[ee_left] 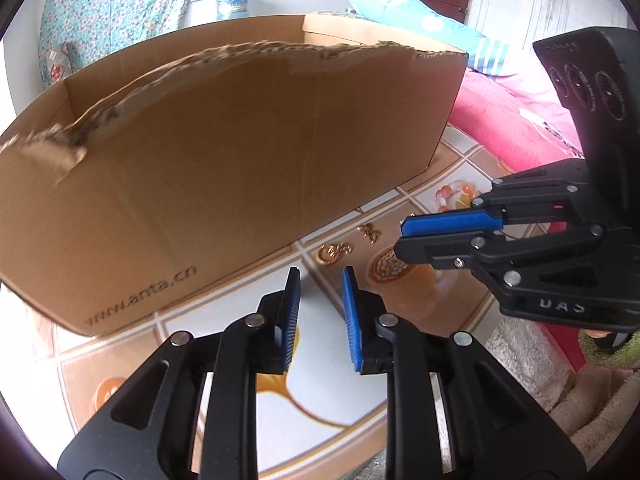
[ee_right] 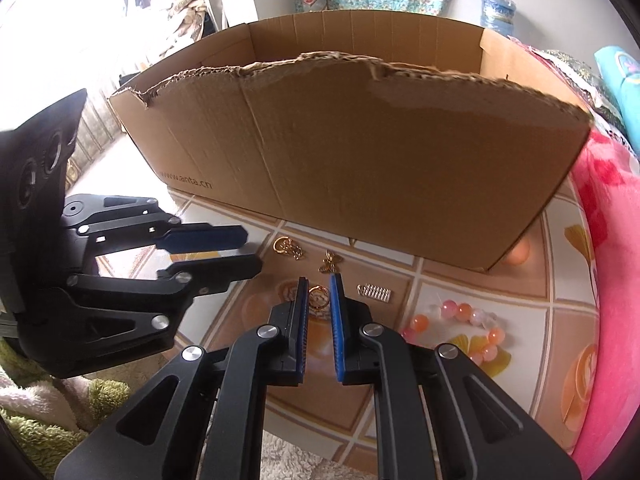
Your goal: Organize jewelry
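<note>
Jewelry lies on a patterned table cover in front of an open cardboard box [ee_right: 360, 152]. A gold ring piece [ee_right: 285, 247], a gold butterfly piece [ee_right: 330, 262], a gold ring [ee_right: 319, 298], a silver clasp [ee_right: 374, 292] and a pink-orange bead bracelet [ee_right: 460, 328] lie there. My right gripper [ee_right: 319, 280] is open and narrow, its pads on either side of the gold ring, above it. My left gripper [ee_left: 320, 276] is open and empty, above the cover near the box [ee_left: 240, 168]. In the left wrist view the gold ring piece [ee_left: 332, 253], butterfly [ee_left: 370, 233] and bracelet [ee_left: 452, 194] show.
A pink blanket [ee_right: 608, 240] lies to the right of the table. A fluffy green and white cloth [ee_right: 48, 412] lies at the near left. A floral cloth [ee_left: 116, 12] hangs on the back wall. An orange ball [ee_right: 520, 256] sits by the box's right corner.
</note>
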### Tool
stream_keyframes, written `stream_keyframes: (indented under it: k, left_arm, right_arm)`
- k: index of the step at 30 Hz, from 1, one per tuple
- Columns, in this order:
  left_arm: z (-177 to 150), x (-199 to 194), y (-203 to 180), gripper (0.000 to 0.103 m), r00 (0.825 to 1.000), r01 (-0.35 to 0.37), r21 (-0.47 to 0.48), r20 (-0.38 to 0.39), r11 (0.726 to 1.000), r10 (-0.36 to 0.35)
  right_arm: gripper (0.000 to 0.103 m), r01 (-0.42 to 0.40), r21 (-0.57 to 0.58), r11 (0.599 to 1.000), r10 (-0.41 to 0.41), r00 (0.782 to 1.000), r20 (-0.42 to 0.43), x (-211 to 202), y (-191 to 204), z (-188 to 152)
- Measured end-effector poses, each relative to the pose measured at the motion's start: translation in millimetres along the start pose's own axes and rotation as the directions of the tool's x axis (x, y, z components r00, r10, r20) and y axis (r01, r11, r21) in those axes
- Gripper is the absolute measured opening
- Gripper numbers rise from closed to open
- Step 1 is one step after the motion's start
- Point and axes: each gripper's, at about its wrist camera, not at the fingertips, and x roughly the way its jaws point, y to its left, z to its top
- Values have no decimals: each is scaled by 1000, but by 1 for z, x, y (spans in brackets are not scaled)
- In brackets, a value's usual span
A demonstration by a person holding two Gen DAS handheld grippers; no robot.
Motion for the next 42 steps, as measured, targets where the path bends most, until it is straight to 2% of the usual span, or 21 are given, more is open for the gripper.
stream_keyframes:
  k: [12,15,18,22,24,27,30,33,42]
  left_arm:
    - [12,12,-6,20,999,-32,82,3,996,32]
    - [13,12,-6,20,1000,23,78,-4,997,-23]
    - [13,10,-4,20,994,108,49,-25,993,-106]
    - [7,3,-1,20,975,220,0,-43,975,-220]
    - [6,-1,0,20,979,203,-2,-33,979,-203]
    - [7,-3,-1,20,994,111,31,-14,993,-110]
    - [9,2,-4,20,998,59,61,-20,996,-58]
    - [11,8,-7,20,999,33,85,-32,996,-30]
    - [17,12,-8,19,999,19,133,-41,991,-14]
  right_arm:
    - [11,-39,41,998,38,999,19,3,-12,-6]
    - [11,-42,49,998,41,999,18,4,-17,-8]
    - [11,-43,53,998,42,999,13,6,-22,-9]
    - [11,-45,55,997,44,999,13,6,-24,-10]
    - [11,-47,57,997,46,999,14,7,-25,-10]
    - [11,-51,57,997,51,999,16,8,-26,-10]
    - [11,-54,54,997,54,998,16,8,-26,-10]
    - [11,-55,51,997,55,998,18,7,-25,-10]
    - [11,-62,53,997,61,998,20,5,-26,-12]
